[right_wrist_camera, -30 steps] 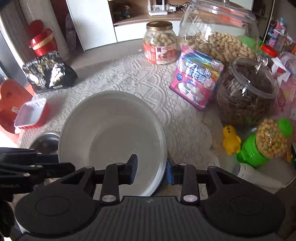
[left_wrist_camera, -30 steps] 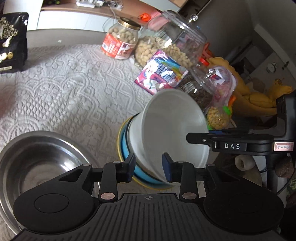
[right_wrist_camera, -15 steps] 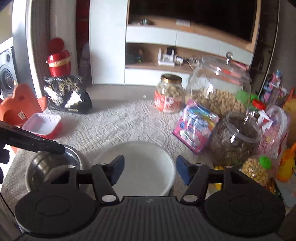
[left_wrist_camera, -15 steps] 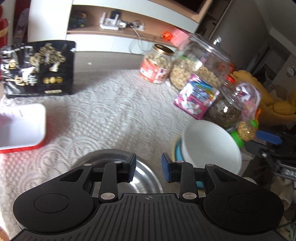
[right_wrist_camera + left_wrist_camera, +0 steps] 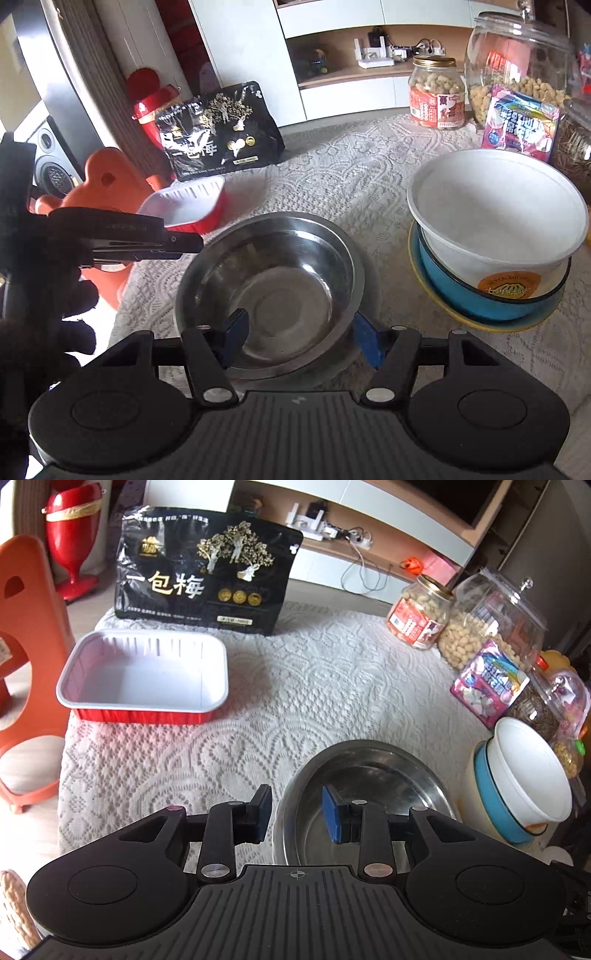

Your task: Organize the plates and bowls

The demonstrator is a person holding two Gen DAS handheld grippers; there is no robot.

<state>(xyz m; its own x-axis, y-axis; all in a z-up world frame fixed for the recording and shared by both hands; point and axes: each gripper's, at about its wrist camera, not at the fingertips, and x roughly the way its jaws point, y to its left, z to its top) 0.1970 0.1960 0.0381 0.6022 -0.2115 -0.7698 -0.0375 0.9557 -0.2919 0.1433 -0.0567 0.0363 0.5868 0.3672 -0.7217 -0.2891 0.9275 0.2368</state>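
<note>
Grippers both hang over the steel bowl point(image 5: 271, 280), empty. Left gripper point(image 5: 295, 818) stands partly open astride the bowl's near rim, not pressing it; right gripper point(image 5: 301, 338), wider, has just narrowed slightly, with nothing clamped. White bowl point(image 5: 495, 210) sits nested in a blue bowl point(image 5: 480, 299) on a yellow plate point(image 5: 443, 306), just beside. Red tray point(image 5: 144, 675) and black bag point(image 5: 203, 572) lie beyond.

Black snack bag point(image 5: 207, 568), peanut jar point(image 5: 419, 614), orange chair point(image 5: 26, 672).
</note>
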